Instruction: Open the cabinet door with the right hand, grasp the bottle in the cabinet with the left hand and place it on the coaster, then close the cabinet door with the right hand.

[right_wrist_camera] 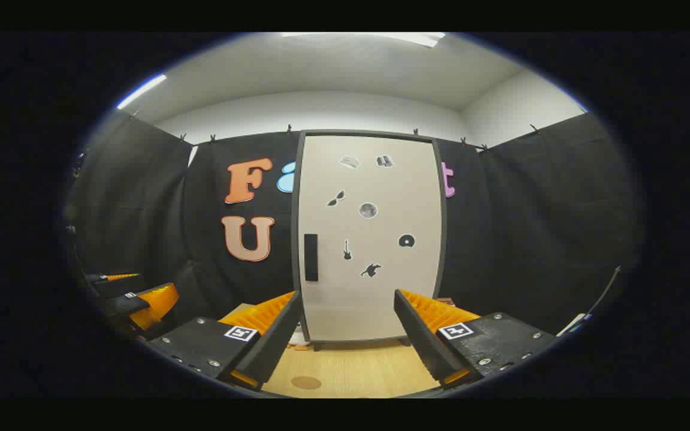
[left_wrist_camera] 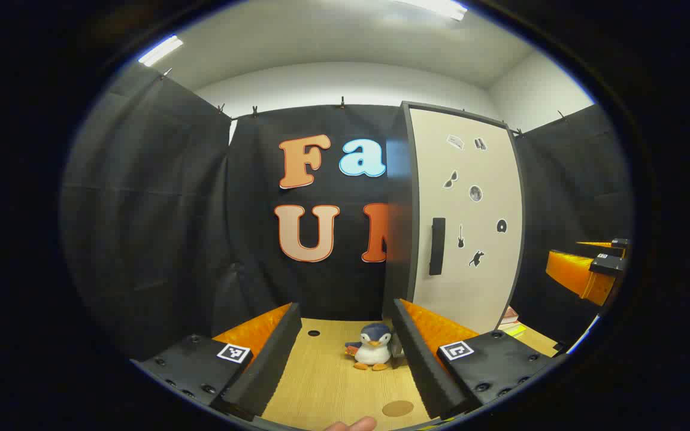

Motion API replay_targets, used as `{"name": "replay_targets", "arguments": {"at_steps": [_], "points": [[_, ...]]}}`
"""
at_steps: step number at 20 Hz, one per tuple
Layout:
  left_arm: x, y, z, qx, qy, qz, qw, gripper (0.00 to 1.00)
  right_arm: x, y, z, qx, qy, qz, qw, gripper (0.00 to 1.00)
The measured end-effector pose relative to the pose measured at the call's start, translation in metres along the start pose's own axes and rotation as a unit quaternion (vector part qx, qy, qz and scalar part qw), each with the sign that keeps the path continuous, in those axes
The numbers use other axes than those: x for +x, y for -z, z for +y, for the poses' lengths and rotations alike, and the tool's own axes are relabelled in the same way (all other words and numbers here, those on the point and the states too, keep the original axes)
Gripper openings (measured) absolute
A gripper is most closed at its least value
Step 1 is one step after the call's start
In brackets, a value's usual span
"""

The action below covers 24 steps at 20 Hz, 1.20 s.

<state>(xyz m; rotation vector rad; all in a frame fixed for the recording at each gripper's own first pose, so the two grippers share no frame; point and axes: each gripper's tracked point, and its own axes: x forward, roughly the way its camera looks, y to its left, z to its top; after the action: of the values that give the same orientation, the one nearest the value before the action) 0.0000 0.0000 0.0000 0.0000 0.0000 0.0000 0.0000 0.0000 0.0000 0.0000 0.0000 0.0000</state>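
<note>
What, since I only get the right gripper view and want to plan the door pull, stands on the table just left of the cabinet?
Observer: A penguin plush toy, upright on the table, close to the cabinet at its left front corner.
Operator: Is the left gripper free to take the bottle?
Observer: Yes. The left gripper has its fingers wide apart with nothing between them.
Operator: Anything at the cabinet's other side?
Observer: A low flat stack, perhaps books, lies on the table by the cabinet's right foot.
</note>
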Motion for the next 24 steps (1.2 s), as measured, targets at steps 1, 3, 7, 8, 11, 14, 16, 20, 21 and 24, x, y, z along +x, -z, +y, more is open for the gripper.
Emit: {"name": "replay_targets", "arguments": {"at_steps": [1, 3, 7, 8, 11, 14, 16, 20, 21, 24], "points": [[0.0, -0.001, 0.001, -0.002, -0.002, -0.002, 1.0, 0.99, 0.001, 0.0, 0.002, -0.001, -0.002, 0.0, 1.0, 0.94], [0.001, -0.002, -0.001, -0.003, -0.002, -0.005, 1.0, 0.99, 0.003, 0.001, 0.004, -0.004, -0.005, 0.0, 1.0, 0.94], [0.004, -0.004, -0.002, 0.001, -0.005, -0.01, 1.0, 0.99, 0.009, 0.006, 0.006, -0.002, -0.011, 0.007, 1.0, 0.94], [0.006, -0.004, -0.002, 0.001, -0.005, -0.01, 1.0, 0.99, 0.011, 0.005, 0.007, -0.001, -0.012, 0.007, 1.0, 0.94], [0.009, -0.003, -0.001, 0.0, -0.006, -0.01, 1.0, 0.99, 0.016, 0.006, 0.006, 0.004, -0.011, 0.007, 1.0, 0.94], [0.015, -0.003, 0.002, 0.0, -0.01, -0.009, 1.0, 0.99, 0.021, 0.005, 0.002, 0.008, -0.008, 0.006, 1.0, 0.94], [0.018, -0.003, 0.001, 0.002, -0.011, -0.011, 1.0, 0.99, 0.025, 0.005, 0.001, 0.009, -0.005, 0.005, 1.0, 0.94], [0.026, -0.001, 0.001, 0.003, -0.006, -0.009, 1.0, 0.99, 0.033, 0.008, 0.0, 0.015, -0.002, 0.009, 1.0, 0.94], [0.028, 0.0, 0.003, 0.003, -0.006, -0.008, 1.0, 0.99, 0.035, 0.008, 0.002, 0.015, -0.001, 0.009, 1.0, 0.94], [0.035, 0.004, 0.011, 0.002, -0.001, -0.005, 1.0, 0.99, 0.044, 0.008, 0.009, 0.013, 0.002, 0.008, 1.0, 0.94]]}}
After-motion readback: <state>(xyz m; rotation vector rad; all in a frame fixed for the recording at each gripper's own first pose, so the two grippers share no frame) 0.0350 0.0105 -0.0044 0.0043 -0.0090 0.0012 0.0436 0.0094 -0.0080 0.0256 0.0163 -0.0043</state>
